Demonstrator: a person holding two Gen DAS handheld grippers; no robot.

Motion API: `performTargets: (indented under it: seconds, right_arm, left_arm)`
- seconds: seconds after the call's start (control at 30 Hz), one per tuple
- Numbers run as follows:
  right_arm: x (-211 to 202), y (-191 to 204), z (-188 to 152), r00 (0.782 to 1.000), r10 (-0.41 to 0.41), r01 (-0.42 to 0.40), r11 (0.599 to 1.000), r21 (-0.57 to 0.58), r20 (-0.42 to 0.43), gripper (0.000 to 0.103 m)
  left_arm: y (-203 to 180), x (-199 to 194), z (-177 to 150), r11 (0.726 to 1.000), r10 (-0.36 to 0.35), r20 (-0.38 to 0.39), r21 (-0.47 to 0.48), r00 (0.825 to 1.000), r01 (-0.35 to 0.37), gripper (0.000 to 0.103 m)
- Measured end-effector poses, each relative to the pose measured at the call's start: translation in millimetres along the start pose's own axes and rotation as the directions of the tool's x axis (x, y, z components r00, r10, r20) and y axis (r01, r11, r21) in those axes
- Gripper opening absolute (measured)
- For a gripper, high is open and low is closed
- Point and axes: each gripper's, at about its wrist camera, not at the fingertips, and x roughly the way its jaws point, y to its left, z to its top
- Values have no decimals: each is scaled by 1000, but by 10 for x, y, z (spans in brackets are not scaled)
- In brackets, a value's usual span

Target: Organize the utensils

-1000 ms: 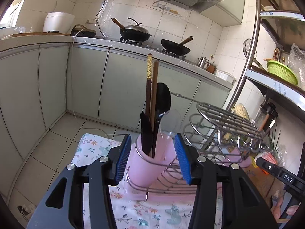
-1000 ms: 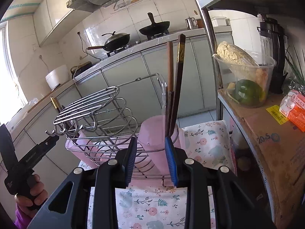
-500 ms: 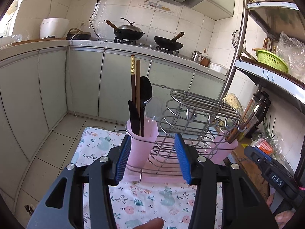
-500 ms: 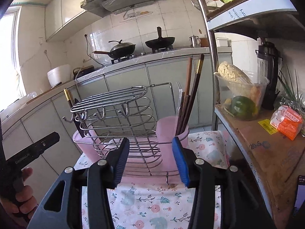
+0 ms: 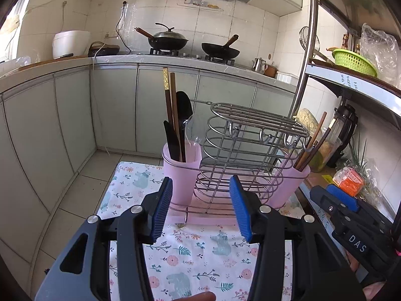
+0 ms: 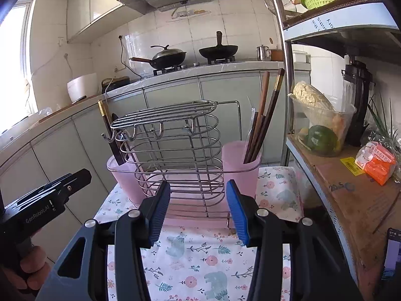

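A wire utensil rack (image 5: pixel 250 148) (image 6: pixel 175 148) stands on a pink tray on a floral cloth (image 5: pixel 200 258). Its left pink cup (image 5: pixel 181 173) holds chopsticks (image 5: pixel 169 110), a black spoon (image 5: pixel 184 107) and a clear spoon. Its right pink cup (image 5: pixel 290 185) (image 6: pixel 240 168) holds brown chopsticks (image 6: pixel 265 115). My left gripper (image 5: pixel 200 207) is open and empty, in front of the rack. My right gripper (image 6: pixel 198 207) is open and empty, also short of the rack. Each gripper shows at the edge of the other's view.
A metal shelf post (image 6: pixel 283 70) and a shelf with a plastic food tub (image 6: pixel 320 128), an orange packet (image 6: pixel 378 163) and a black appliance stand right of the rack. Kitchen cabinets and a stove with woks (image 5: pixel 170 41) lie behind. The cloth's edge drops to the floor at left.
Both grippers have drawn back from the rack. The right gripper, nearly closed around chopsticks at the right cup a second ago, has opened and left them in the cup.
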Motion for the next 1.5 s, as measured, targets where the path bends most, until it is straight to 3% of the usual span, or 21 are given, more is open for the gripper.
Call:
performTargets:
  seconds: [1.5]
  right_arm:
    - [-46, 63, -35, 1000, 7, -8, 999, -33, -12, 46]
  left_arm:
    - [-219, -9, -130, 999, -18, -33, 38, 999, 19, 48]
